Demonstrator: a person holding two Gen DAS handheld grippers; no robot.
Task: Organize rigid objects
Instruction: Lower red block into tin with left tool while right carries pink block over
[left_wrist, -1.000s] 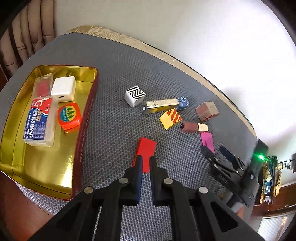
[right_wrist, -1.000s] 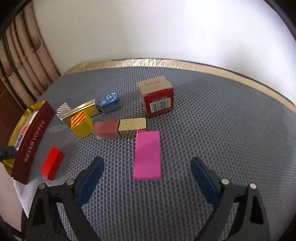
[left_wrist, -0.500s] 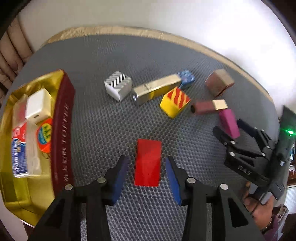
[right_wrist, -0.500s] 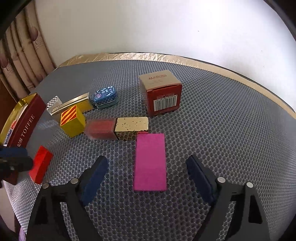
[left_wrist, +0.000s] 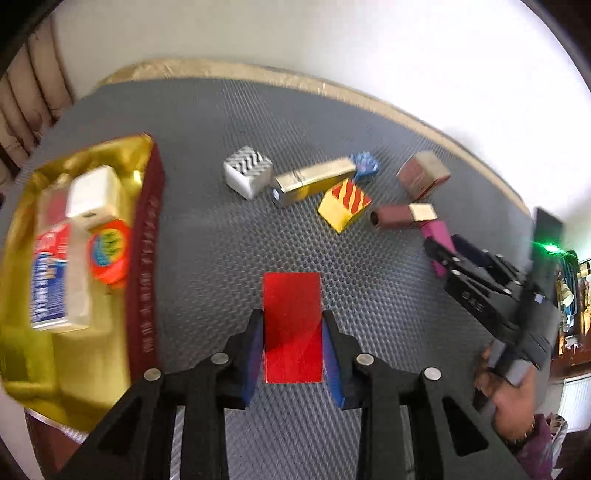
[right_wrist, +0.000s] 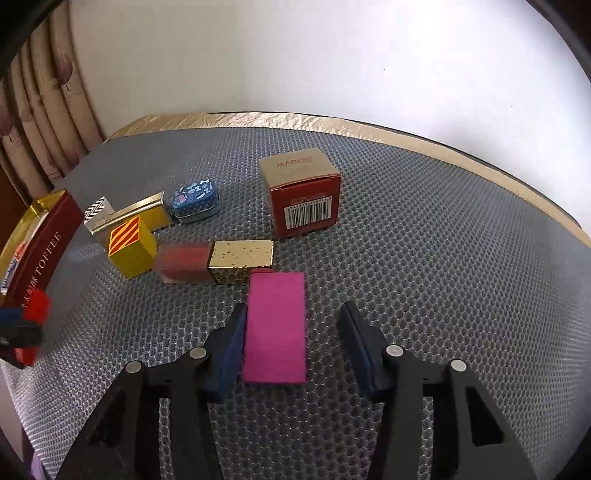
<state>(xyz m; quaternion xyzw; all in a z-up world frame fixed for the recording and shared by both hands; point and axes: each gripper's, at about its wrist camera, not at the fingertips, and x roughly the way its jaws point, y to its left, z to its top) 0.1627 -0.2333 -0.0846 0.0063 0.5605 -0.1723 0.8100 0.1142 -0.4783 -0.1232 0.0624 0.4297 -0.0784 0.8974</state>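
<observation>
Red rectangular block (left_wrist: 292, 325), flat, glossy, rigid: lay on the grey honeycomb-textured mat (left_wrist: 207, 236), just beside the maroon outer wall of the gold toffee tin tray (left_wrist: 146, 258). Long axis ran straight away from the left gripper (left_wrist: 292, 332), in line with its fingers; short sides faced the pads. Left gripper: jaws closed against the block's two long edges, clamped on it, with its far half projecting beyond the fingertips. Tray lay to that gripper's left, near; judged the likely destination, needing a lift over the wall.

Magenta rectangular block (right_wrist: 275, 326), flat: lay on the same mat, near end between the fingers of the right gripper (right_wrist: 291, 332), long axis likewise along the fingers. Right gripper: jaws had just been closing; left pad at the block's edge, right pad apart from it, so not yet gripped. Far end touched, or nearly touched, the gold-capped lipstick case (right_wrist: 240, 254).
</observation>
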